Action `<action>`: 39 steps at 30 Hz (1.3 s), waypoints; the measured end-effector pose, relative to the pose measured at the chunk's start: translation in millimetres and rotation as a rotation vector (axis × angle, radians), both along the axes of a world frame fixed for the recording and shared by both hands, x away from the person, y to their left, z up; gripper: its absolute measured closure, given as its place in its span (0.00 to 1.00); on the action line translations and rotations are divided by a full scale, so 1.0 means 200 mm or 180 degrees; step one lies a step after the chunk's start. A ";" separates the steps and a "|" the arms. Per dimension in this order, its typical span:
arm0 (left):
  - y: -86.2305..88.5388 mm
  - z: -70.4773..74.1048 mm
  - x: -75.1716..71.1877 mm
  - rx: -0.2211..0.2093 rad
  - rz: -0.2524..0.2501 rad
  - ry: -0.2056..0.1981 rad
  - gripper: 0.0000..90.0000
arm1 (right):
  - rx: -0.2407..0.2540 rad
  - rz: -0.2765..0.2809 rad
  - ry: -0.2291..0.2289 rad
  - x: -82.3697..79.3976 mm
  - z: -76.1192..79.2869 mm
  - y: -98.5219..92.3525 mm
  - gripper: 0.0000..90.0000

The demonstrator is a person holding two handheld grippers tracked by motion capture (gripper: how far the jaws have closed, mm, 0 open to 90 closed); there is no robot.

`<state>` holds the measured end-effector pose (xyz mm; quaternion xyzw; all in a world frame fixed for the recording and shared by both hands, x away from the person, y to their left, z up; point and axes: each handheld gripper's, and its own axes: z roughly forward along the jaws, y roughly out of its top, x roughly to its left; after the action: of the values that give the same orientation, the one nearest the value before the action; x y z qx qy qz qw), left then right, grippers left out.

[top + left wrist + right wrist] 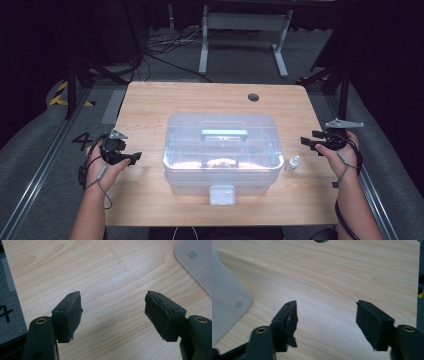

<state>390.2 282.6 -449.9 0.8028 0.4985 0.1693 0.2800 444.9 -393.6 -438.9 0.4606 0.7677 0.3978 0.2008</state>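
Observation:
A clear plastic storage box [220,150] with a pale blue handle and a front latch sits shut at the middle of the wooden table [150,105]. A small white bottle [293,163] stands just right of it. My left gripper [134,156] hovers at the table's left edge, open and empty; its own view [113,312] has bare wood between the jaws and a corner of the box [197,262] at top right. My right gripper [306,142] hangs at the right edge, open and empty; in its view [327,320] the box corner [227,302] lies at the left.
A round cable hole [253,97] is in the table's far right part. Beyond the table stand a white desk frame [245,35] and loose cables on grey carpet. Metal rails run along both sides of the table.

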 end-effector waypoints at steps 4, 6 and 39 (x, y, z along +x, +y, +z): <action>0.00 0.00 0.01 -0.0060 -0.0025 0.0010 0.28 | 0.0056 -0.0003 0.0052 -0.01 0.00 -0.01 0.24; -0.01 0.00 0.02 -0.0070 -0.0084 -0.0011 0.28 | 0.0063 0.0021 0.0070 -0.02 -0.01 -0.02 0.28; -0.21 0.49 -0.04 -0.0187 -0.0652 -0.0264 0.35 | -0.0171 0.0049 0.0236 -0.10 0.00 -0.05 0.63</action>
<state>381.9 240.0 -352.6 0.8333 0.4066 0.1582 0.3396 425.4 -403.7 -438.7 0.4635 0.7885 0.3612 0.1814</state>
